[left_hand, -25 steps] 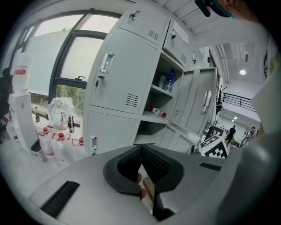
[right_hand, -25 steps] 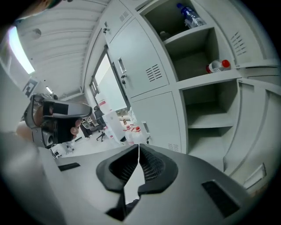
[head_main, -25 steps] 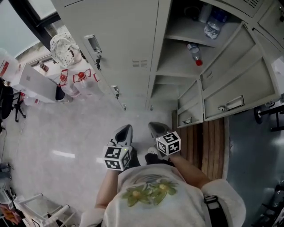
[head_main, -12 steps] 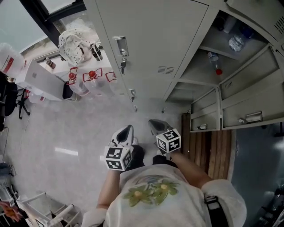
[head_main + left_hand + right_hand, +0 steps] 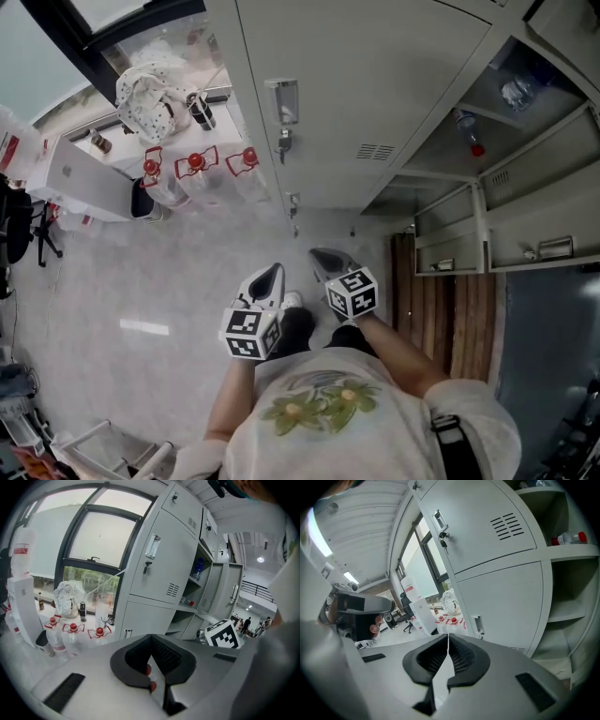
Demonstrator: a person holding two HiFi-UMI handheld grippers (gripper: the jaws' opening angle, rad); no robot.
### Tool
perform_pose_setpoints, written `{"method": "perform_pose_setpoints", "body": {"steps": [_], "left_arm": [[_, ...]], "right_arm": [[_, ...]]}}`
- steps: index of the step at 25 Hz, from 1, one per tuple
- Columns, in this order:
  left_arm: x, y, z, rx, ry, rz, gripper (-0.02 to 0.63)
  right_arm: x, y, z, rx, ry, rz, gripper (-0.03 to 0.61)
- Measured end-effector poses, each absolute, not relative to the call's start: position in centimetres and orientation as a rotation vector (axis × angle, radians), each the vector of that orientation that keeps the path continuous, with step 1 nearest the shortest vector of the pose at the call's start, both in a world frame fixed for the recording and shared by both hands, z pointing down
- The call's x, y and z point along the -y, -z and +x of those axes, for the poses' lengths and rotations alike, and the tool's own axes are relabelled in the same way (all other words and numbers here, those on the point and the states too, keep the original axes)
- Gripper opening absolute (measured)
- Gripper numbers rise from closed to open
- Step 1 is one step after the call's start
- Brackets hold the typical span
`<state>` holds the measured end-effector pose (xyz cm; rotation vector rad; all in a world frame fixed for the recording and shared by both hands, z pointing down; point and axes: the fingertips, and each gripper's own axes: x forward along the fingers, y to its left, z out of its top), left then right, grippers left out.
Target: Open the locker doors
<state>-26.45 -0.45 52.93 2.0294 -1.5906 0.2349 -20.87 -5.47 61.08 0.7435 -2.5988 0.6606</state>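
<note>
I stood behind the person, who faced the lockers [image 5: 394, 56] with both tongs held low in front of the body, well apart from the doors. The left tongs [image 5: 265, 279] were pressed together with nothing between them, and the right tongs [image 5: 326, 262] were the same. Straight ahead was a closed door with a handle [image 5: 282, 99] and a key hanging under it. To its right the compartments [image 5: 441, 169] stood open, and a bottle [image 5: 468, 127] lay on one shelf. Three red-capped bottles [image 5: 195, 176] stood by the window.
</note>
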Motion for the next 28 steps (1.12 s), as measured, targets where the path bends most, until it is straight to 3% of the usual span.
{"method": "perform_pose_setpoints", "body": {"steps": [28], "left_arm": [[5.1, -56.2, -31.0, 1.396, -0.288, 2.124, 0.029]], "right_arm": [[10.8, -65.0, -27.4, 2.512, -0.689, 0.917, 0.035]]}}
